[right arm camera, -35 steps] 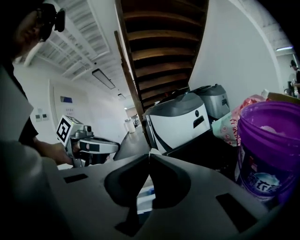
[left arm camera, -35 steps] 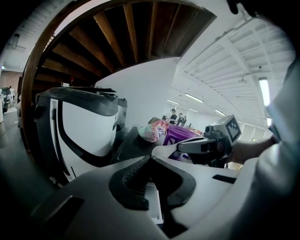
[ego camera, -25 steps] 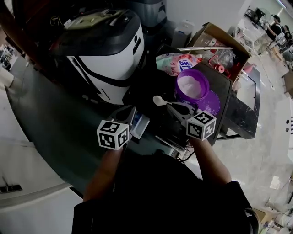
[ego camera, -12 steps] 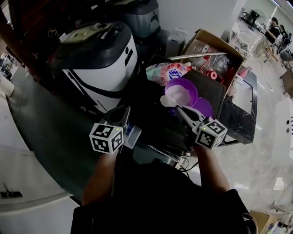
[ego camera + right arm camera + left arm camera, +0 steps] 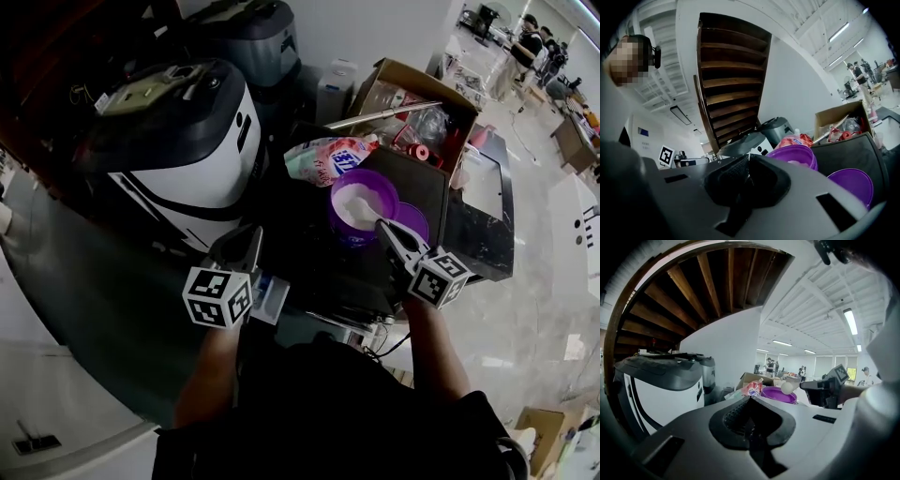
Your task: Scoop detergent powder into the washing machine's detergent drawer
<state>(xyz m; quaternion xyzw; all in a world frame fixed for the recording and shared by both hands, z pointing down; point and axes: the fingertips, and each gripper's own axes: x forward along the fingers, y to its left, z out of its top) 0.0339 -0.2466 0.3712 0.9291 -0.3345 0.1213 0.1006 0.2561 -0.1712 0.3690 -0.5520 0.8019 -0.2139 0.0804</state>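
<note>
A purple tub of white powder stands open on a black stand, its purple lid beside it. My right gripper is at the tub's near rim, shut on a white scoop whose bowl is over the powder. The tub fills the space just beyond the right jaws. My left gripper is shut with nothing seen between its jaws. It hovers in front of the white and black washing machine, just above the pulled-out detergent drawer.
A pink detergent bag lies behind the tub. An open cardboard box of clutter sits at the back right. A grey appliance stands behind the washer. People are far off across the room.
My right gripper has carried the scoop rightward from beside the tub to over its powder. The left gripper stays by the drawer.
</note>
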